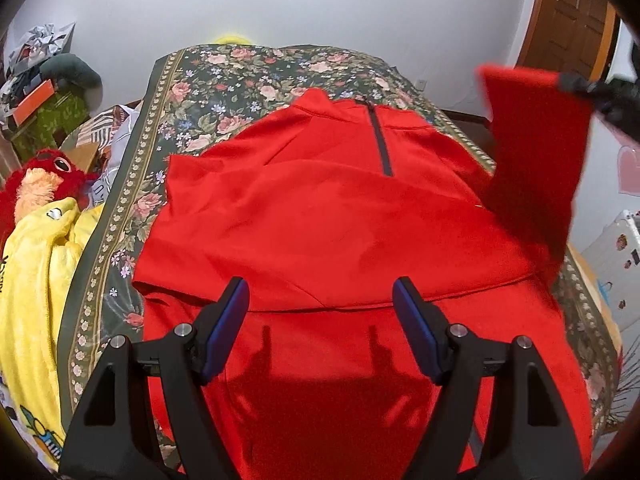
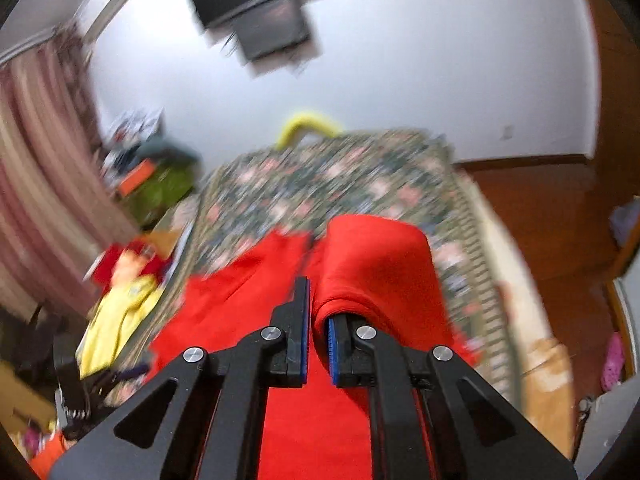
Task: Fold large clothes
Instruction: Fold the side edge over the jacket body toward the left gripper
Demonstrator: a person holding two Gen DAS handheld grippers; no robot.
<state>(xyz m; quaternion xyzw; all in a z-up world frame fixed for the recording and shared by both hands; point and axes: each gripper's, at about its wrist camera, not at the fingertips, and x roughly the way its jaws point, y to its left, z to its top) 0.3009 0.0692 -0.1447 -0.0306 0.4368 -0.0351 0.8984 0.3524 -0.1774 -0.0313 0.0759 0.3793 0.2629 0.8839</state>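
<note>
Red pullover (image 1: 320,216), a smooth knit with a stand-up collar and a short dark zipper (image 1: 382,140) at the neck, lies front up and spread flat on the bed, directly ahead of and beneath the left hand-held gripper (image 1: 320,304). That left hand-held gripper hovers over the hem end with its blue-padded jaws wide apart and nothing between them, its shadow falling on the cloth. One sleeve (image 1: 532,152) is lifted clear of the bed, to the right of and above the left hand-held gripper, pinched at its cuff by the right hand-held gripper (image 1: 576,84). In the right wrist view the right hand-held gripper (image 2: 318,300) is closed narrow on a fold of the red fabric, which bulges in a rounded hump just ahead of its fingertips; this view is blurred. A floral bedspread (image 1: 248,76), dark green with pink roses and a patterned border, covers the bed. To the left of the left hand-held gripper lie a fluffy yellow blanket (image 1: 36,272) and a red plush toy (image 1: 44,176), with a cluttered pile farther back. Ahead, a dark screen (image 2: 256,4) hangs on the white wall, and a wooden door (image 1: 568,12) stands at the far right. No writing can be read.
</note>
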